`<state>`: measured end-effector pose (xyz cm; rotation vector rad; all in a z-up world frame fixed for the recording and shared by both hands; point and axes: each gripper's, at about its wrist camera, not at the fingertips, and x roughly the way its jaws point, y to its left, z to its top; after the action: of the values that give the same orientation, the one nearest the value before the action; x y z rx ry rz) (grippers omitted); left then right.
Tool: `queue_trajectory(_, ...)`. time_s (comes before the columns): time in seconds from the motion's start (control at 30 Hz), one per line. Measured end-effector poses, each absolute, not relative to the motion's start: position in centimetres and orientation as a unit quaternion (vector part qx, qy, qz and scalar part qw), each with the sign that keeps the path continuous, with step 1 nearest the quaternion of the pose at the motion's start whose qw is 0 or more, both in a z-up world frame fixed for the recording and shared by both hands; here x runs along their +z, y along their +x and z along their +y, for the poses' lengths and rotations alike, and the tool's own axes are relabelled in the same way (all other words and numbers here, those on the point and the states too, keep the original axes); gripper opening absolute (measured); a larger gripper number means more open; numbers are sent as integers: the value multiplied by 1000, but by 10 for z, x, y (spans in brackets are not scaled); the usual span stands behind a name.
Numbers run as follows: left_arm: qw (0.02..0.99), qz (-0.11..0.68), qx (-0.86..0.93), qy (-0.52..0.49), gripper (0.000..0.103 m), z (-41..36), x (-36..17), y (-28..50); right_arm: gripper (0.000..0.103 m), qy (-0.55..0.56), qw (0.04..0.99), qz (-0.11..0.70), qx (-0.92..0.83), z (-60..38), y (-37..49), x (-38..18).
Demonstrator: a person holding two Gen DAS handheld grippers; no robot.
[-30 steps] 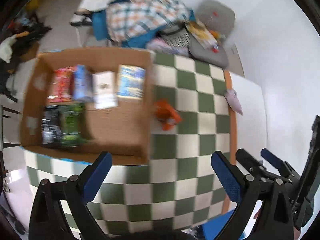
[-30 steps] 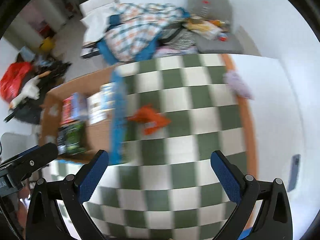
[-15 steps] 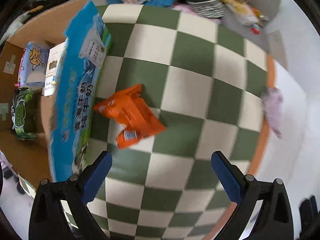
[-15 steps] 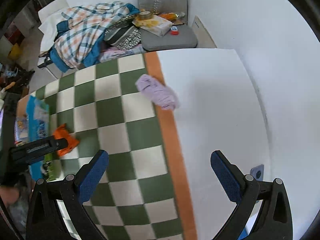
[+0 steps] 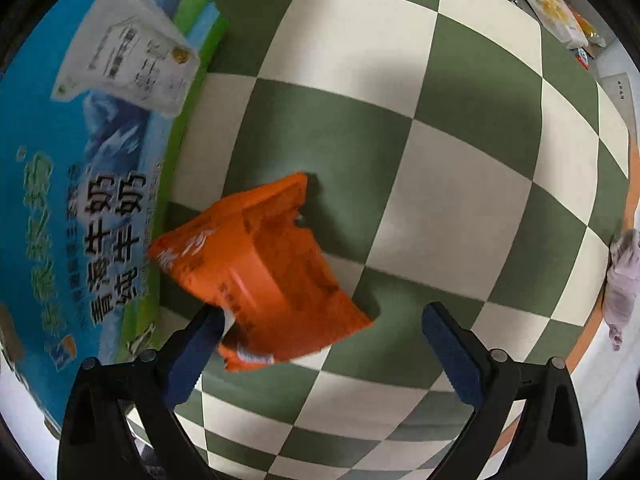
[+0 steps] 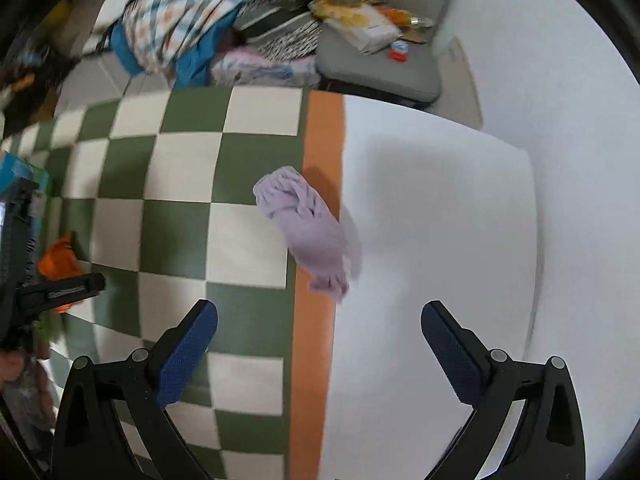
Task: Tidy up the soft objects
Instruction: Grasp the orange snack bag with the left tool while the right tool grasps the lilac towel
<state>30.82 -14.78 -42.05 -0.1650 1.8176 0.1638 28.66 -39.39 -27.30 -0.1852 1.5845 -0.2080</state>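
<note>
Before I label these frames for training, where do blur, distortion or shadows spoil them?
Left wrist view: strong fisheye bulge bends the checked cloth; the orange packet is slightly soft and casts a dark shadow to its right. Right wrist view: motion blur smears the clothes pile and chair; the lilac cloth is soft-edged, with a faint shadow on the white tabletop.

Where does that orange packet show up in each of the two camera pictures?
Left wrist view: the orange packet sits low and centre-left, its lower end between the open fingers of the left gripper, beside the blue box.
Right wrist view: the packet is only a small patch at the far left edge.
Shared landmark: the lilac cloth at the checked cloth's orange border.
</note>
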Motion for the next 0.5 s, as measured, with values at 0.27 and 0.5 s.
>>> queue_trajectory(0.27,626,777,45,-54,56,-157,-413,319,103,-109,635,762,-59,-402,333,-350)
queue_trajectory(0.5,642,765,32,-43,52,-169,-410,329,94,-60,624,776,-67,-414,348,-376)
